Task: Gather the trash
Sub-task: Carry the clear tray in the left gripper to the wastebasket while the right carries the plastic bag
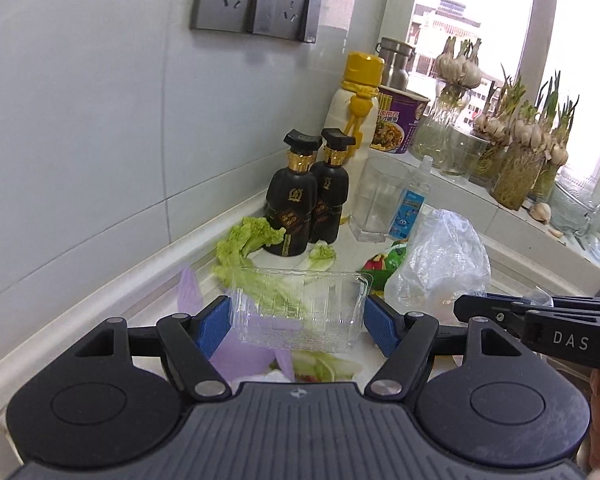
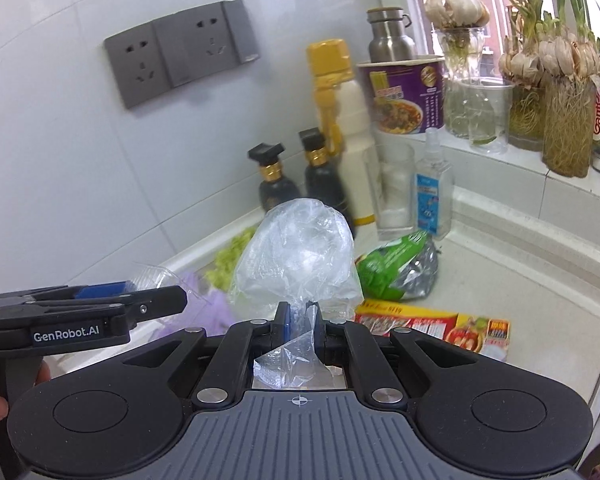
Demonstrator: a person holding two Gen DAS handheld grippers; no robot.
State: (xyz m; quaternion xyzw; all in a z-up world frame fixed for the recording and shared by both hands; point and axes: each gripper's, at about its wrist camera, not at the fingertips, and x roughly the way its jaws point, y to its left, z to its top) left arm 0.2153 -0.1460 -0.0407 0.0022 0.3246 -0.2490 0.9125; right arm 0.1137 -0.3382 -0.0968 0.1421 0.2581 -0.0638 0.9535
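Note:
My left gripper (image 1: 297, 320) is shut on a clear plastic clamshell box (image 1: 300, 308), its blue pads (image 1: 213, 326) pressed on both sides, held above lettuce leaves (image 1: 239, 248) and purple scraps (image 1: 235, 356). My right gripper (image 2: 300, 322) is shut on a clear plastic bag (image 2: 295, 252), which billows up in front of it. The bag also shows in the left wrist view (image 1: 440, 264), just right of the box. A green snack wrapper (image 2: 396, 268) and a red-yellow flat packet (image 2: 432, 326) lie on the counter to the right.
Two dark bottles (image 1: 304, 196), a yellow-capped white bottle (image 1: 356, 100), a glass tumbler (image 1: 380, 200), a small spray bottle (image 2: 432, 188) and a purple noodle cup (image 2: 404, 96) stand in the corner. Sprouting garlic in glass jars (image 2: 568, 112) lines the windowsill. Wall sockets (image 2: 179, 64) sit above.

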